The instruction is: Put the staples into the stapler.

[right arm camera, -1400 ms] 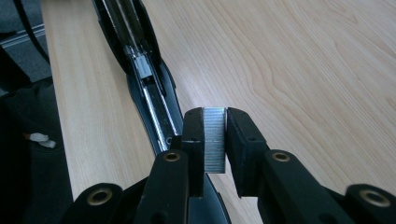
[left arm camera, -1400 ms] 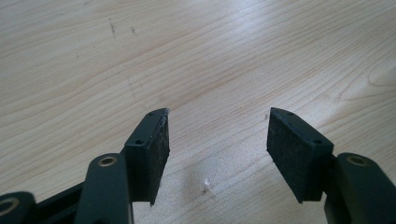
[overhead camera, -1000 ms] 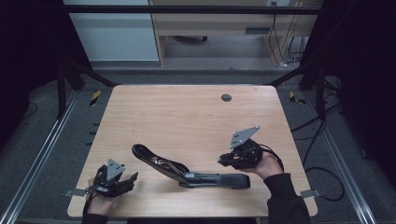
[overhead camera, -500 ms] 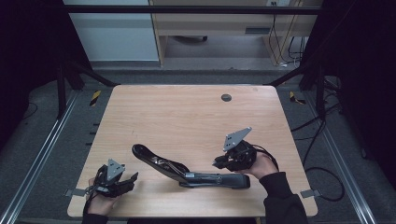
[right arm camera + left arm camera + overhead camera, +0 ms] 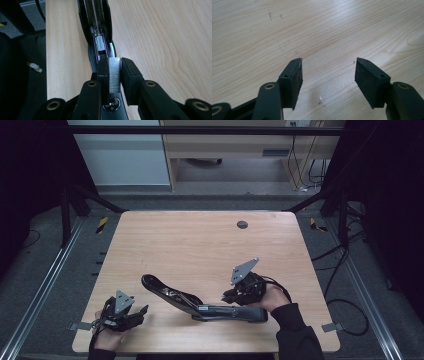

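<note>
Staples over the open stapler, near the table's front edge.

Your right gripper (image 5: 115, 75) is clamped on a strip of staples (image 5: 114, 76), held just above the stapler (image 5: 200, 304), whose channel lies open. The strip is light, stiff and brittle, so keep holding its flat sides and don't squeeze harder. Your left gripper (image 5: 328, 75), left of the stapler, hangs with jaws apart and empty. The right gripper view shows the strip and channel; from the high view it's probably too small to make out.

high view looks down on the table (image 5: 200, 245); both gripper views skim it closely.
</note>
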Demonstrator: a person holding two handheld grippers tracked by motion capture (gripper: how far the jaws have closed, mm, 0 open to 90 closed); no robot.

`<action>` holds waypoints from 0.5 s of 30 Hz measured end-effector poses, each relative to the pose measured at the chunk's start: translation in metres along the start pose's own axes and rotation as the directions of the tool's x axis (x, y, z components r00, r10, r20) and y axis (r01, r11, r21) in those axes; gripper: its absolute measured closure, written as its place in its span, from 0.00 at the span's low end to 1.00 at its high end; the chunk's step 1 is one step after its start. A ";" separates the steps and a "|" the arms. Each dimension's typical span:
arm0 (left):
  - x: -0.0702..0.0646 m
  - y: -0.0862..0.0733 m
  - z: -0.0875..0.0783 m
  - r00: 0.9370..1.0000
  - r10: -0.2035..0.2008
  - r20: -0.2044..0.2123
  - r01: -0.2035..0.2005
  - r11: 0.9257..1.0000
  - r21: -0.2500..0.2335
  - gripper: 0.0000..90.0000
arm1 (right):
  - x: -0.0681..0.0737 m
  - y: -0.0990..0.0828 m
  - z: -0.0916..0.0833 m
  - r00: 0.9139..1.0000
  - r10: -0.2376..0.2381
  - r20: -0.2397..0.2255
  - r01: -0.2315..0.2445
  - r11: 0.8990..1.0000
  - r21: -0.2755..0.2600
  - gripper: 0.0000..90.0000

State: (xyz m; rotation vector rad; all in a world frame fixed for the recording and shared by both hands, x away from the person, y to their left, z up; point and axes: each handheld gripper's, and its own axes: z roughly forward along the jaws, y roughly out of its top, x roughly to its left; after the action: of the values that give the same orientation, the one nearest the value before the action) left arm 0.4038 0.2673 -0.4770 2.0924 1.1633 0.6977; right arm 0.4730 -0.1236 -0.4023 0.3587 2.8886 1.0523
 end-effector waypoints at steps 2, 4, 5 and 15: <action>0.000 0.000 0.000 1.000 0.000 0.000 0.000 1.000 0.000 0.43 | 0.000 0.001 0.003 1.000 -0.007 -0.001 0.007 1.000 0.010 0.86; 0.000 0.000 0.000 1.000 0.000 0.000 0.000 1.000 0.000 0.43 | 0.000 0.001 0.005 1.000 -0.014 -0.006 0.014 1.000 0.014 0.86; 0.000 0.000 0.000 1.000 0.001 0.000 -0.001 1.000 0.000 0.43 | 0.000 0.001 0.006 1.000 -0.009 -0.010 0.009 1.000 0.011 0.86; 0.000 0.000 0.000 1.000 0.001 0.001 -0.001 1.000 0.000 0.43 | -0.002 0.002 0.014 1.000 -0.016 -0.026 0.016 0.999 0.028 0.86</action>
State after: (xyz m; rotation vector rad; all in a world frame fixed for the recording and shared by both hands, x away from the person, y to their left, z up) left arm 0.4038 0.2673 -0.4769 2.0932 1.1618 0.6977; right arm 0.4774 -0.1141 -0.4116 0.3252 2.9269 1.0217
